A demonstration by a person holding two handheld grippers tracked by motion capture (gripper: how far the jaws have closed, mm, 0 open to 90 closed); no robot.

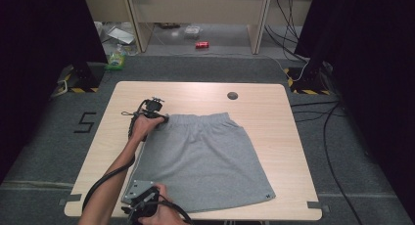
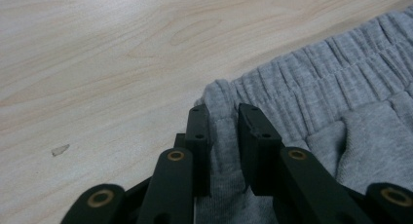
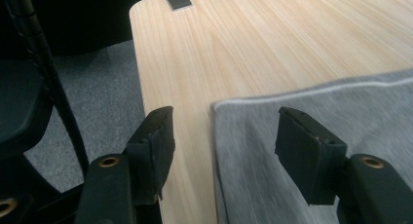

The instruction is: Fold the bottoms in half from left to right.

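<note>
Grey shorts lie flat on the light wooden table, elastic waistband at the far side and hem toward me. My left gripper is at the waistband's left corner; in the left gripper view its jaws stand close together with the gathered grey fabric pinched between them. My right gripper is at the near left hem corner. In the right gripper view its jaws are wide apart, straddling the hem corner without touching it.
A dark round grommet sits in the table top behind the shorts. The table's left edge runs just beside my right gripper, grey carpet below. Cables trail on the floor at the right; a red can lies far back.
</note>
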